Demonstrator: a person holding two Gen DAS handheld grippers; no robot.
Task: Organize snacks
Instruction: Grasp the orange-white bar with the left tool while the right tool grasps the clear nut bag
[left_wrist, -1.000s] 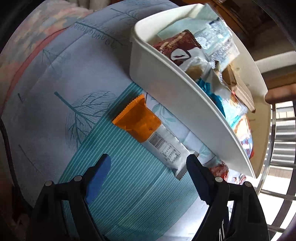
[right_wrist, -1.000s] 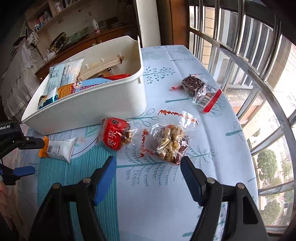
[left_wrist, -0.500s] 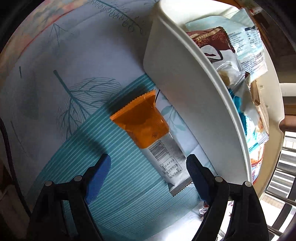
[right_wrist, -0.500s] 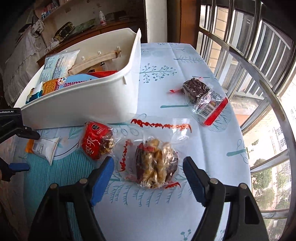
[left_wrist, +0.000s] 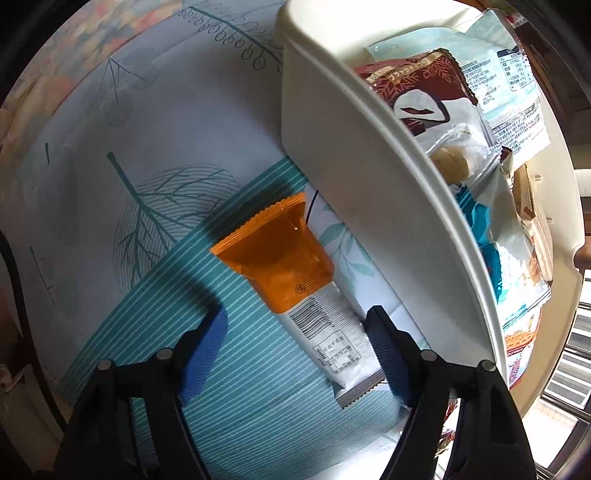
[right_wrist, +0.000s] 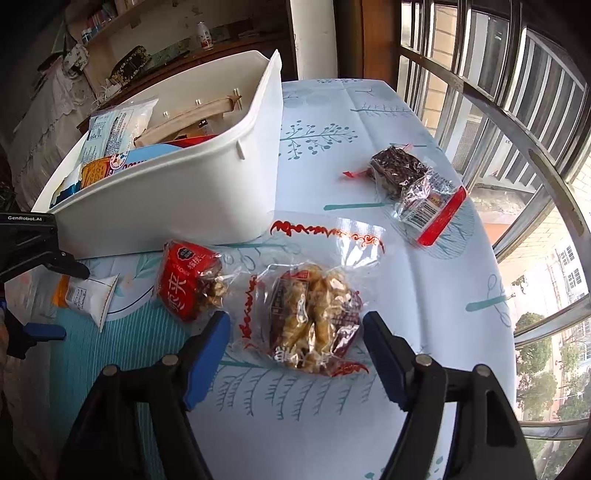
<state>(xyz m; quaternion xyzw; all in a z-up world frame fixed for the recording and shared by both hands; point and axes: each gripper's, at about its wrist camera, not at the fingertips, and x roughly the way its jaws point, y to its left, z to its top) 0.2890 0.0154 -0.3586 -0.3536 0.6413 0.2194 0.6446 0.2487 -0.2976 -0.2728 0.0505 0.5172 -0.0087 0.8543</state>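
Observation:
An orange and white snack bar (left_wrist: 295, 291) lies on the tablecloth beside the white bin (left_wrist: 373, 192), which holds several snack packs. My left gripper (left_wrist: 295, 347) is open, its jaws on either side of the bar's white end. My right gripper (right_wrist: 295, 347) is open around a clear bag of golden snacks (right_wrist: 314, 317) on the table. The bin (right_wrist: 177, 195) and the bar (right_wrist: 88, 295) also show in the right wrist view, with the left gripper's fingers (right_wrist: 48, 332) at the left edge.
A red snack pack (right_wrist: 188, 277) lies left of the clear bag. A dark snack in a clear wrapper with a red end (right_wrist: 413, 188) lies farther right. Window bars (right_wrist: 517, 92) run along the table's right side. A shelf (right_wrist: 147, 55) stands behind.
My left gripper has moved forward so its jaws now flank the bar's white end. My right gripper has moved forward and down over the clear bag. Both stay open.

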